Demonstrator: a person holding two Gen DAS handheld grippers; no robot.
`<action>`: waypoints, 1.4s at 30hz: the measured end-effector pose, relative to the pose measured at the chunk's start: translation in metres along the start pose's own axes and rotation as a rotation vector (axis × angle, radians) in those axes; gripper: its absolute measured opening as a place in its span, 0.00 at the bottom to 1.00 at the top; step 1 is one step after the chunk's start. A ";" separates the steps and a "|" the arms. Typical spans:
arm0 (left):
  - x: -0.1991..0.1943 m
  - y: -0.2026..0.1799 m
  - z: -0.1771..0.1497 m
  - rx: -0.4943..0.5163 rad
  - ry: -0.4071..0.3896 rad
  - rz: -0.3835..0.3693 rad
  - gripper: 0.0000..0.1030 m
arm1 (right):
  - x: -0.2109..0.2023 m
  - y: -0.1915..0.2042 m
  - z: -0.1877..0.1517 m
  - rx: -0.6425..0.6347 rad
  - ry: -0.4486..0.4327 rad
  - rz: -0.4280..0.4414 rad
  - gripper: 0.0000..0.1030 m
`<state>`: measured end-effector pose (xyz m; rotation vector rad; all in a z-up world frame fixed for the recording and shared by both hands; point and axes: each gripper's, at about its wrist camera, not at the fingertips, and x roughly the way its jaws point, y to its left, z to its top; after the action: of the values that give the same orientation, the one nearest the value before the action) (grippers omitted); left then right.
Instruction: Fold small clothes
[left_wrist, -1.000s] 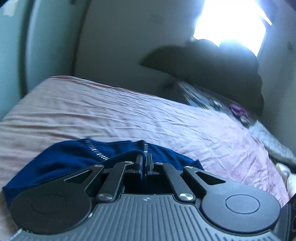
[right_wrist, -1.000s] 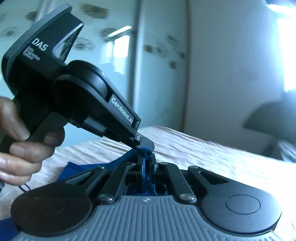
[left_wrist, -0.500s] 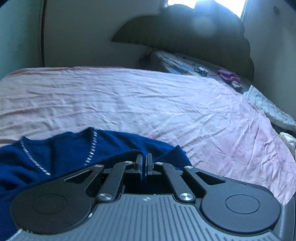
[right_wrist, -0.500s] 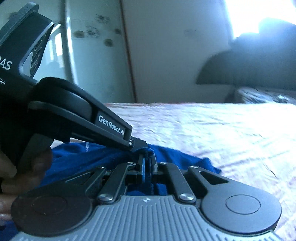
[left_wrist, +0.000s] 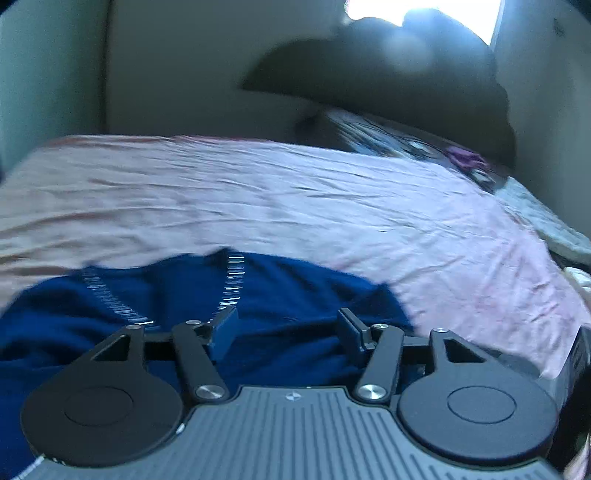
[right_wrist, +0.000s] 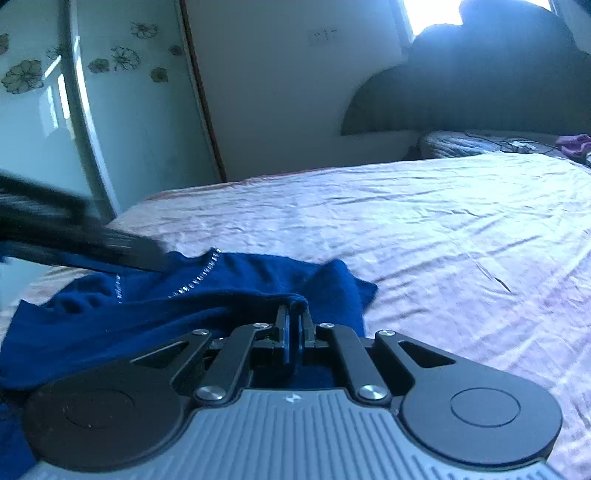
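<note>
Left gripper (left_wrist: 288, 325) opening above blue garment (left_wrist: 295, 288), nothing pinched, right gripper (right_wrist: 294, 325) clamped on its near fold, pink bed (right_wrist: 443, 229) beneath.

Blue garment (right_wrist: 155, 317): cut off at left and bottom edges | left gripper (right_wrist: 92, 243): motion-blurred, body out of frame | items at bed's (right_wrist: 443, 229) far corner: too small to identify

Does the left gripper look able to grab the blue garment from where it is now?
Probably yes. The left gripper has its jaws opening right over the blue garment, which lies on the pink bedsheet with nothing between them. The right gripper pinches another fold, off to the side.
</note>
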<state>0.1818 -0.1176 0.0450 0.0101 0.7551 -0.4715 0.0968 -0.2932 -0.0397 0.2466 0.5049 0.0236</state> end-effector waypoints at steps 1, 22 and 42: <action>-0.009 0.012 -0.005 0.001 -0.003 0.024 0.60 | 0.000 -0.001 0.000 -0.001 0.002 -0.008 0.05; -0.042 0.118 -0.073 -0.138 0.078 0.167 0.60 | -0.025 -0.006 0.008 -0.016 0.031 0.149 0.07; -0.047 0.099 -0.083 -0.104 0.058 0.157 0.56 | -0.023 0.007 -0.011 -0.372 0.022 -0.068 0.05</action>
<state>0.1381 0.0048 -0.0005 -0.0143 0.8288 -0.2828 0.0719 -0.2858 -0.0360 -0.1347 0.5209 0.0534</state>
